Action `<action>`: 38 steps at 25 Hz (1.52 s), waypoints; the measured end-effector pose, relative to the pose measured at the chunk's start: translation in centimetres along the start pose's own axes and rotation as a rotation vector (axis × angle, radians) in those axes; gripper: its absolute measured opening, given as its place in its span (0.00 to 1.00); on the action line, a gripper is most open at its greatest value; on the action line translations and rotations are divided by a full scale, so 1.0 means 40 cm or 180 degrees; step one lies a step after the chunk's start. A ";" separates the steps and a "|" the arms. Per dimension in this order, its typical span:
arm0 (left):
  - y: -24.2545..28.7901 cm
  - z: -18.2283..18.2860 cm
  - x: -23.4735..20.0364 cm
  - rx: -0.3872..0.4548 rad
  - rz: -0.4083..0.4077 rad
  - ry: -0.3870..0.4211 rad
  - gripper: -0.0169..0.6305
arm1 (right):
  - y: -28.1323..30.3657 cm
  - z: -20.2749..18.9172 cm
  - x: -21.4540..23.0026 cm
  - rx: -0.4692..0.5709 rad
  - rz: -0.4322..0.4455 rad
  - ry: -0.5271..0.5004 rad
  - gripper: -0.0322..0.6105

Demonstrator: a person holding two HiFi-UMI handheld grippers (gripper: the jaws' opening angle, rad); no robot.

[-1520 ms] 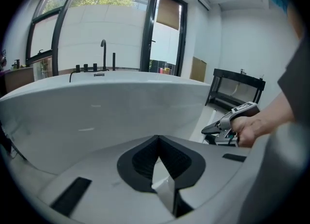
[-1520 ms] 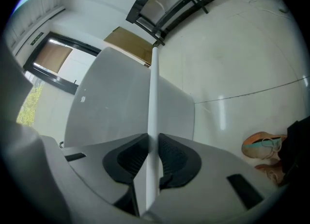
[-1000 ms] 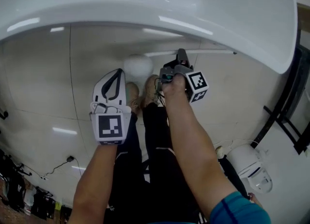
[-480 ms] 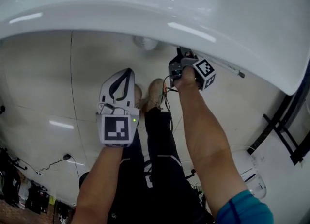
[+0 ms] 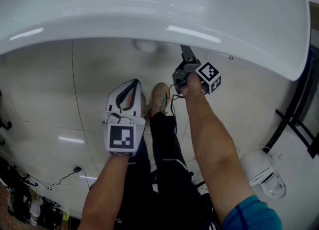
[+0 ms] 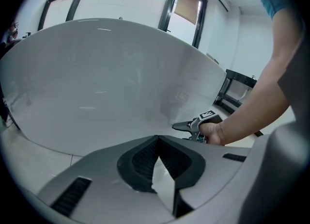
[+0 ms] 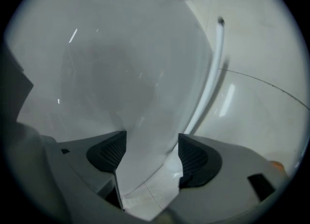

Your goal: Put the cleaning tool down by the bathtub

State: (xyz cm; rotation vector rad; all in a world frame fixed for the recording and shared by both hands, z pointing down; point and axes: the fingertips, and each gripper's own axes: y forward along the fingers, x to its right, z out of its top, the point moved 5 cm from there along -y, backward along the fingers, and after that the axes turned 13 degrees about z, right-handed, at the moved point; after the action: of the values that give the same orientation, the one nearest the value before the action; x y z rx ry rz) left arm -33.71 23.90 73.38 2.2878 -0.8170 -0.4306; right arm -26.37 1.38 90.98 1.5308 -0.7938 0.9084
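The cleaning tool lies on the tiled floor against the foot of the white bathtub (image 5: 149, 10). Its round white head (image 5: 146, 46) is half under the tub's rim, and its thin white handle (image 7: 213, 72) runs off to the right, ending at a dark tip (image 5: 230, 57). My right gripper (image 5: 185, 51) hangs just over the handle; its jaws have just been opening and stand open, and the handle runs past the right jaw without either pad pressing on it. My left gripper (image 5: 130, 87) is shut on nothing, lower and to the left, over the floor.
The person's shoes (image 5: 158, 96) and dark trousers stand between the grippers. A black metal frame (image 5: 294, 119) and a white appliance (image 5: 264, 174) are at the right. Cables and clutter (image 5: 20, 194) lie at the lower left.
The right gripper went from shut on the handle to open, sinking toward the tub's foot. The tool's head slid up under the tub's rim. The left gripper shifted slightly down and right.
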 end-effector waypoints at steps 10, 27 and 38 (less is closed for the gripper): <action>-0.023 0.061 0.025 0.0112 -0.0040 0.0069 0.03 | -0.101 -0.010 -0.113 -0.0323 0.0139 -0.0923 0.34; -0.285 0.386 0.165 0.0361 -0.0321 0.0462 0.03 | -0.518 0.040 -0.527 -0.0093 0.0470 -0.1774 0.28; -0.503 0.590 0.355 0.0586 -0.1007 0.0929 0.03 | -0.893 0.078 -0.837 0.0410 0.0244 -0.2595 0.14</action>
State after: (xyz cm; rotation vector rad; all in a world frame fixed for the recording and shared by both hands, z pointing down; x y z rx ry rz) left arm -25.91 15.13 41.37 2.5827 -0.3627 -0.1543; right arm -10.78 3.51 44.53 2.0186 -1.3917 0.3609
